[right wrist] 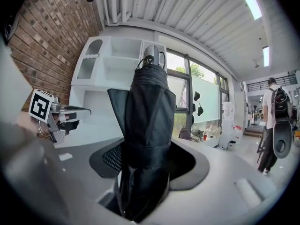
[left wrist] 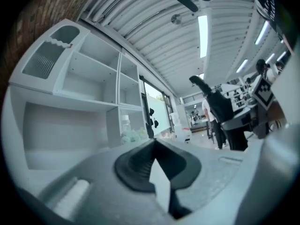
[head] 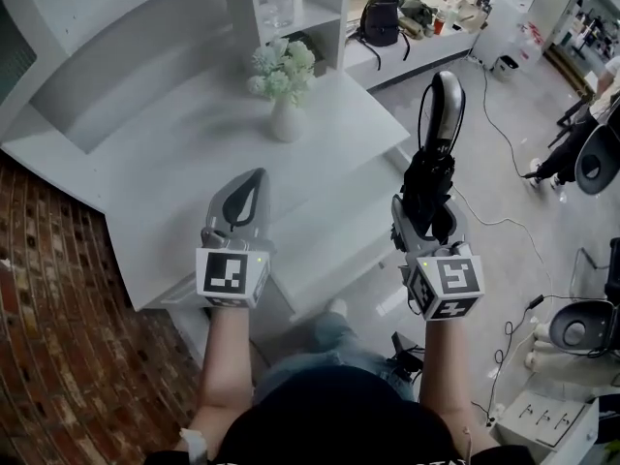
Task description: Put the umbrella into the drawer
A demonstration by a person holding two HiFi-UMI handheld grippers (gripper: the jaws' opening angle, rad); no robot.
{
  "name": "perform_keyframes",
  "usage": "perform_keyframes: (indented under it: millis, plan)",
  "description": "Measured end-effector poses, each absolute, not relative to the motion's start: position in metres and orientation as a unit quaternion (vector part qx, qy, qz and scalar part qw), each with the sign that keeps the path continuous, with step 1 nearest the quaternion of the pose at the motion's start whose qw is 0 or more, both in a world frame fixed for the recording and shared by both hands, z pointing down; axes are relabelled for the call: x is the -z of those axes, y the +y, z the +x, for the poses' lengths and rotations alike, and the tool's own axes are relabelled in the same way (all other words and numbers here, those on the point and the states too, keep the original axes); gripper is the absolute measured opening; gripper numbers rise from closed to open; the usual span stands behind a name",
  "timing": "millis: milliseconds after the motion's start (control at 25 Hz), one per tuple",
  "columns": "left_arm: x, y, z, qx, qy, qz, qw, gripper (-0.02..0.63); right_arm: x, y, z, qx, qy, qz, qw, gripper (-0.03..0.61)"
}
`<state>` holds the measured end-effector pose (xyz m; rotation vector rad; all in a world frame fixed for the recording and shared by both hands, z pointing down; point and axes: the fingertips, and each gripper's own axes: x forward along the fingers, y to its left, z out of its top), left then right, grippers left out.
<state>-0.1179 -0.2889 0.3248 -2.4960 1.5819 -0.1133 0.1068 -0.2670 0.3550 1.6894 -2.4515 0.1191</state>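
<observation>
2 claws: R claw (right wrist: 145, 159) tight on umbrella (right wrist: 148, 102); L claw (left wrist: 153, 142) tips together.

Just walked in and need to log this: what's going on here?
A person holds a gripper in each hand in front of a white desk. The right gripper is clamped on a folded black umbrella, handle pointing away. The left gripper is shut and empty. The umbrella is not yet in a drawer; a vase of flowers stands on the desk.
</observation>
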Motion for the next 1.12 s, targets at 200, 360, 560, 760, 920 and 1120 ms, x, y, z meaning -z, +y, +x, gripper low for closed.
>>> perform_keyframes:
  millis: [200,360,560,760,920,1120]
  plan:
    - [-0.338,-0.314,-0.091,0.048,0.521,-0.848,0.082,-0.003,-0.378,-0.291,0.127,-0.077,-0.814,0.570,0.080,0.253]
    - [-0.351,-0.325,-0.077,0.064,0.521,-0.849,0.062,-0.003,-0.401,-0.302,0.137,-0.112,-0.810,0.569,0.082,0.253]
    - [-0.366,-0.329,-0.077,0.076,0.525,-0.846,0.056,-0.003,-0.436,-0.309,0.136,-0.164,-0.806,0.561,0.093,0.253]
    - [-0.377,-0.333,-0.083,0.090,0.523,-0.846,0.050,-0.003,-0.465,-0.314,0.127,-0.209,-0.796,0.559,0.100,0.253]
    - [-0.386,-0.338,-0.087,0.098,0.512,-0.852,0.047,-0.003,-0.486,-0.315,0.117,-0.243,-0.783,0.563,0.103,0.253]
    - [-0.396,-0.343,-0.086,0.107,0.488,-0.865,0.039,-0.003,-0.515,-0.312,0.101,-0.299,-0.758,0.569,0.108,0.253]
